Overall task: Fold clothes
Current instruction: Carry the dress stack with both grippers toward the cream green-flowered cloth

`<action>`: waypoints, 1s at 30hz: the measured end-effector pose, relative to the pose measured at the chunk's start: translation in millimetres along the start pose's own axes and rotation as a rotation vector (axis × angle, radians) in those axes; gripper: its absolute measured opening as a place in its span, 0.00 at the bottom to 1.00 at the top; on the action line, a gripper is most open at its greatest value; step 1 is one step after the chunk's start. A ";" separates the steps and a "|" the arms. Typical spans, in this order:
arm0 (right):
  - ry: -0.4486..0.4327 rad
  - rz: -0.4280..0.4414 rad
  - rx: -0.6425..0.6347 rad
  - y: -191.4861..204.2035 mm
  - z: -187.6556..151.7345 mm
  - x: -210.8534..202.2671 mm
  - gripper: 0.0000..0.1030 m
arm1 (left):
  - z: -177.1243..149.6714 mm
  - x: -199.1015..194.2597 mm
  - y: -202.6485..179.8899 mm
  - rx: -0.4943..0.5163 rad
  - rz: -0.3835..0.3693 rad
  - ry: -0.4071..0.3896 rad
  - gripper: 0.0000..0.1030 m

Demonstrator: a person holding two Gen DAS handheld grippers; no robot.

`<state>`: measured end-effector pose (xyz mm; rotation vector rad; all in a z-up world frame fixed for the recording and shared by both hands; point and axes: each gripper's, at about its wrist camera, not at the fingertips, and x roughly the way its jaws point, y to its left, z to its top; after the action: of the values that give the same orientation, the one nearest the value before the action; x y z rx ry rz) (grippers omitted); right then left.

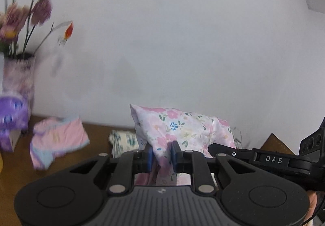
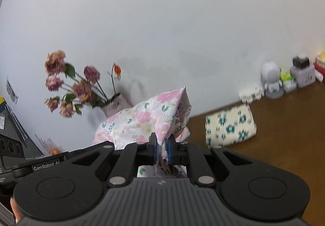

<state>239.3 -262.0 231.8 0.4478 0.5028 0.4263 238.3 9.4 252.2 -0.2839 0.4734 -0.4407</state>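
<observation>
In the left wrist view the floral garment (image 1: 178, 130) hangs at lower centre, pinched between the jaws of the left hand-held gripper (image 1: 161, 157), above the tabletop (image 1: 97, 134). A folded cloth (image 1: 124, 141) lies on the tabletop just left of it, and another garment (image 1: 56, 140) further left. A vase of flowers (image 1: 18, 79) stands at the left edge against the wall (image 1: 182, 43). In the right wrist view the right hand-held gripper (image 2: 161, 149) grips the same garment at lower centre; small items (image 2: 284, 79) line the wall at right.
</observation>
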 end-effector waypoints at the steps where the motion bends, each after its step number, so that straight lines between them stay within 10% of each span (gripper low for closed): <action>1: -0.009 -0.001 -0.002 0.8 7.2 1.0 0.09 | 7.2 3.4 -2.1 0.004 -0.001 -0.007 0.16; 16: -0.032 -0.040 -0.023 -27.1 100.5 67.3 0.09 | 77.0 103.2 5.6 -0.041 0.027 -0.027 0.16; 30: 0.107 -0.065 0.109 -128.6 71.5 172.2 0.09 | 38.5 238.4 53.3 -0.108 0.074 0.152 0.16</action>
<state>450.2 -304.5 161.0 0.5142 0.6452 0.3622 466.1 -50.0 176.4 -0.3377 0.6560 -0.3668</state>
